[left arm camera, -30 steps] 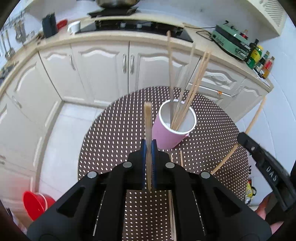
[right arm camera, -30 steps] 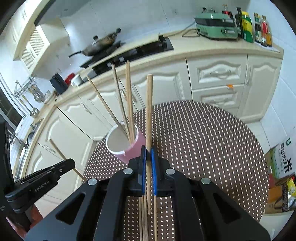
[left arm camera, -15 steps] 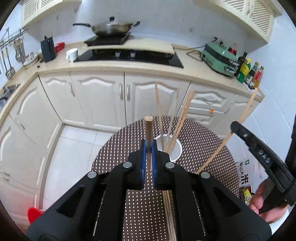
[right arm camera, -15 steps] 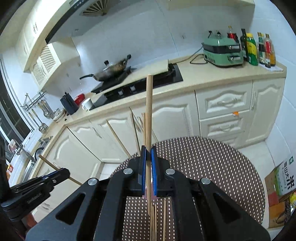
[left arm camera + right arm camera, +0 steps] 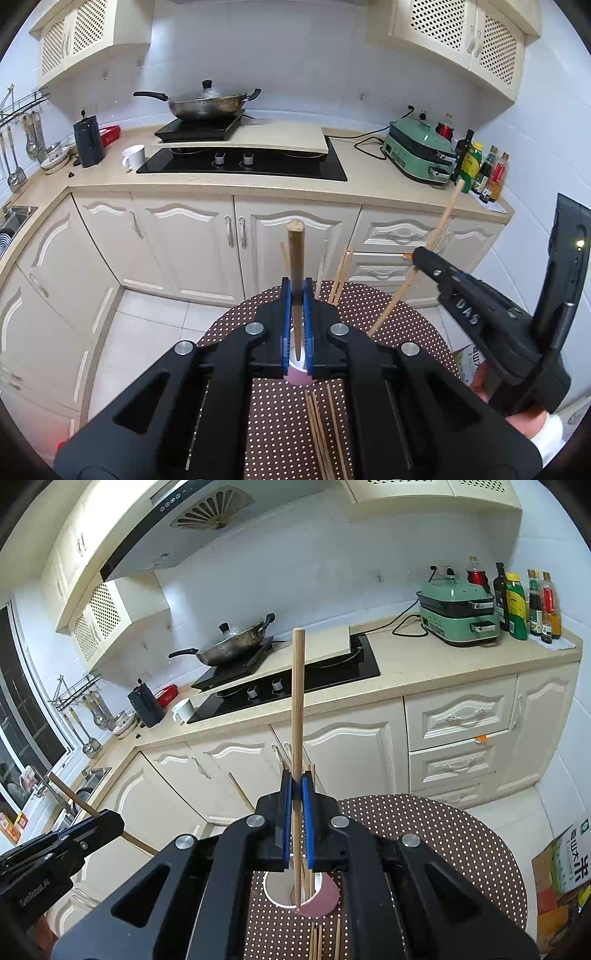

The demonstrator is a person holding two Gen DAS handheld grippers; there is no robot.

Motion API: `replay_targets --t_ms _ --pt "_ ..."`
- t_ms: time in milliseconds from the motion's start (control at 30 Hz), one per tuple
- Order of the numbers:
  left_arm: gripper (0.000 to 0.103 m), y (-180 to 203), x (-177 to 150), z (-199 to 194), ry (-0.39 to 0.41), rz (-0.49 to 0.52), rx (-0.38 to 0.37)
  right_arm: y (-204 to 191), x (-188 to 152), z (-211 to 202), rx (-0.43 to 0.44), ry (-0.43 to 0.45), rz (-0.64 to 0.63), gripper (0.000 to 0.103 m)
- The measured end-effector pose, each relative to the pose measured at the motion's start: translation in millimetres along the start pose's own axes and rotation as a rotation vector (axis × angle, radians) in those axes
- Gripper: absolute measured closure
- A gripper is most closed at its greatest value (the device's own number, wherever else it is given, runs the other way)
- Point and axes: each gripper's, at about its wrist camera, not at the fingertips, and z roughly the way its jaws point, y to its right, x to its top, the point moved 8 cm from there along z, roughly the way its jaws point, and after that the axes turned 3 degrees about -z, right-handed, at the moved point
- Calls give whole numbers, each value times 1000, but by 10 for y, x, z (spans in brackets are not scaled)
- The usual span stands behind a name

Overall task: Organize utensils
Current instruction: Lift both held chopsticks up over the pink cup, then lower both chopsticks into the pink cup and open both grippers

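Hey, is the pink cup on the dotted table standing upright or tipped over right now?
Upright. In the right wrist view the pink cup sits on the dotted table with its round mouth facing up, and chopsticks stand inside it.

Both tools (image 5: pixel 296 295) (image 5: pixel 296 786) clamped, raised

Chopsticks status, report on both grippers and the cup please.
Left gripper shut on one chopstick; right gripper shut on another chopstick. Pink cup upright below, several sticks inside. Loose chopsticks on the dotted table. Nothing blocking.
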Motion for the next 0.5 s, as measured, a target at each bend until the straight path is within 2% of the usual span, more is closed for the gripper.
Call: replay_targets --t_ms 200,500 --pt "97 -24 26 261 -31 -1 51 6 -58 206 -7 -34 -6 99" --pt "97 -65 -133 716 -133 -30 39 61 -259 564 -30 -120 -4 99"
